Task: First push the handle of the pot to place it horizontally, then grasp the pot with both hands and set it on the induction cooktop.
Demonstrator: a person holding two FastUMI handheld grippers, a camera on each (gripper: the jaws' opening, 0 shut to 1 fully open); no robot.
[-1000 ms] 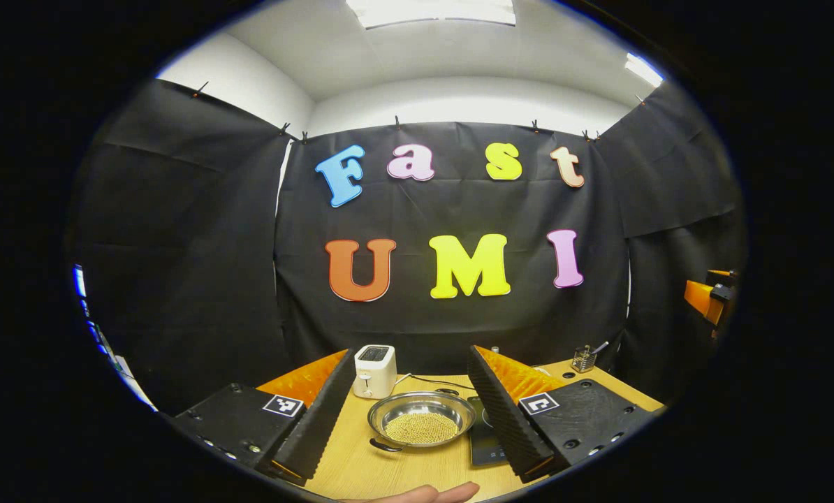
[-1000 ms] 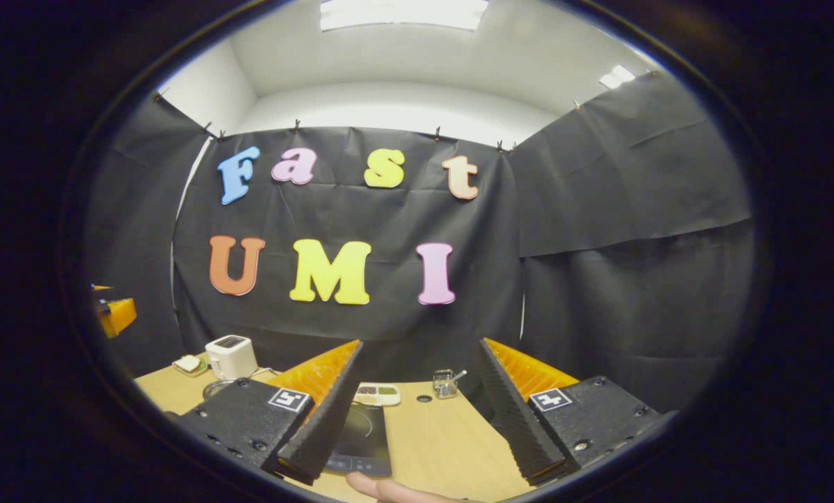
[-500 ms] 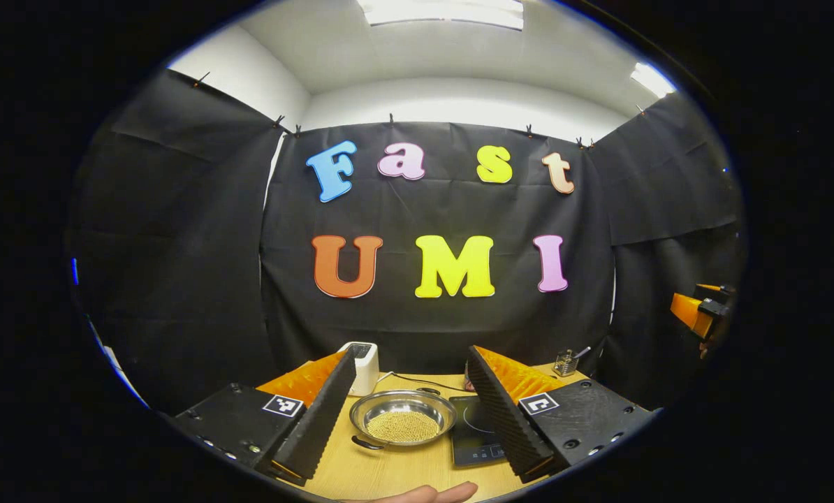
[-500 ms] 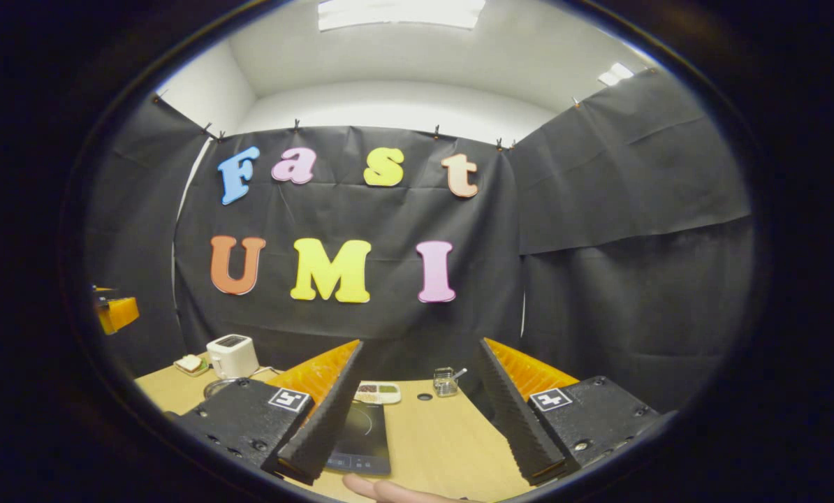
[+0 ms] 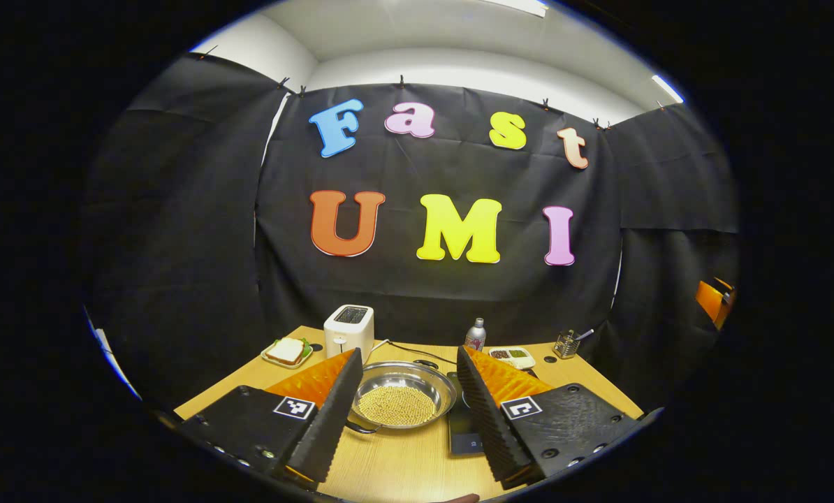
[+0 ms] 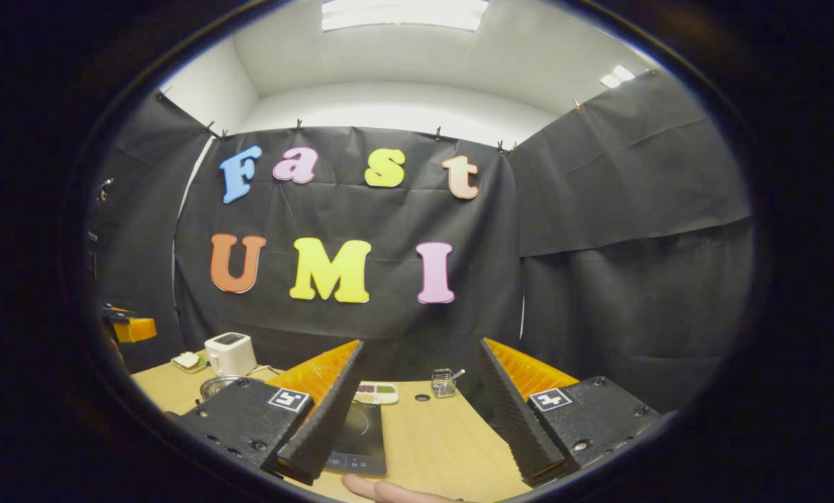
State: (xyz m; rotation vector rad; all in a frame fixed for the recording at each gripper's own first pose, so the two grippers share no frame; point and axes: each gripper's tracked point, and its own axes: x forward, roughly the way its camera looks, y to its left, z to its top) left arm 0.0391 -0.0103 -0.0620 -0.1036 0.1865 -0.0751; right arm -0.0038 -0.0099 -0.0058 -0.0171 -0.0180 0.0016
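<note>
Shiny metal pot [image 5: 403, 395]; seemingly wood table [image 5: 396, 464].

Both views ride low over the bench [image 5: 403, 464], facing the back wall. The left gripper view sits close to the pot [image 5: 403, 398]; the right gripper view looks farther right. Both share the toaster [image 5: 348, 330] and cooktop [image 6: 357, 436].

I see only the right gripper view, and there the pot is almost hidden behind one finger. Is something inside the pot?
Observer: Yes. In the left gripper view the pot holds a layer of small yellow grains.
Operator: Where is its handle?
Observer: A dark handle sticks out at the pot's near-left rim.
Operator: Is the left gripper open?
Observer: Yes, the left gripper is open, and the pot shows between its fingers.
</note>
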